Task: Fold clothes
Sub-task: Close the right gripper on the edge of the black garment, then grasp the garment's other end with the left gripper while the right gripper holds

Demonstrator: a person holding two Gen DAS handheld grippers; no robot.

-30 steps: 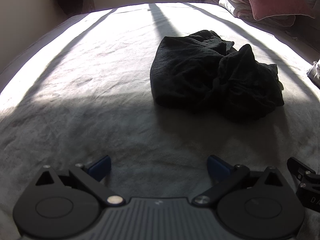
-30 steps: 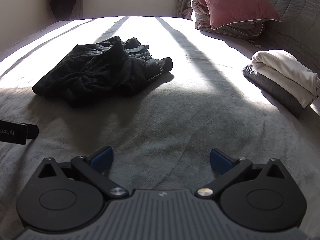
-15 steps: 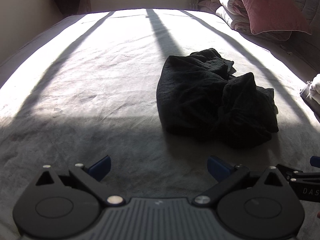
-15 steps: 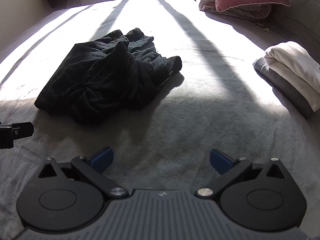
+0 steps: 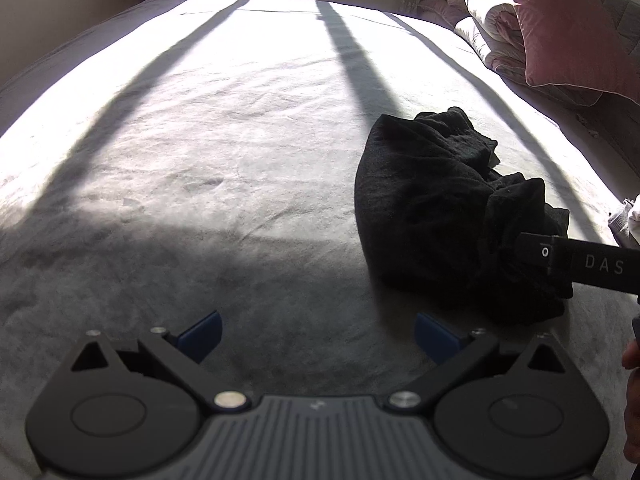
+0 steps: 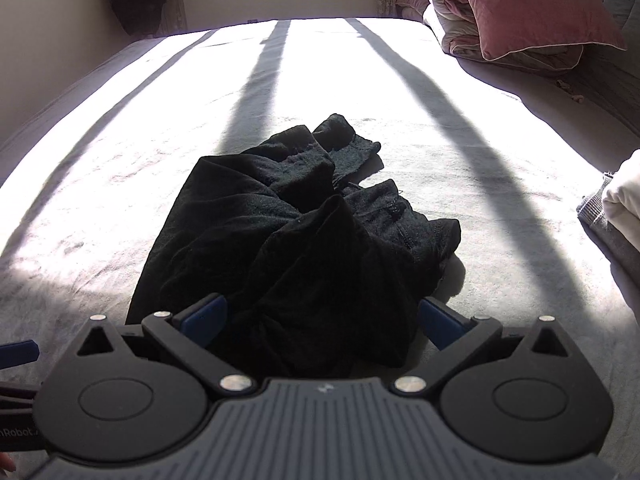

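Jaws spread wide, the right gripper [image 6: 322,320] hangs low over the crumpled black garment's [image 6: 304,240] near edge; the left gripper [image 5: 316,334], likewise agape, hovers over bare bed [image 5: 200,160], left of it.

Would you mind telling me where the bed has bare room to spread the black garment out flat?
The widest bare stretch of the bed lies left of the black garment, running to the far edge. A narrower strip separates it from the folded clothes. It is crowded at the headboard side, around the pink pillow and rolled duvet.
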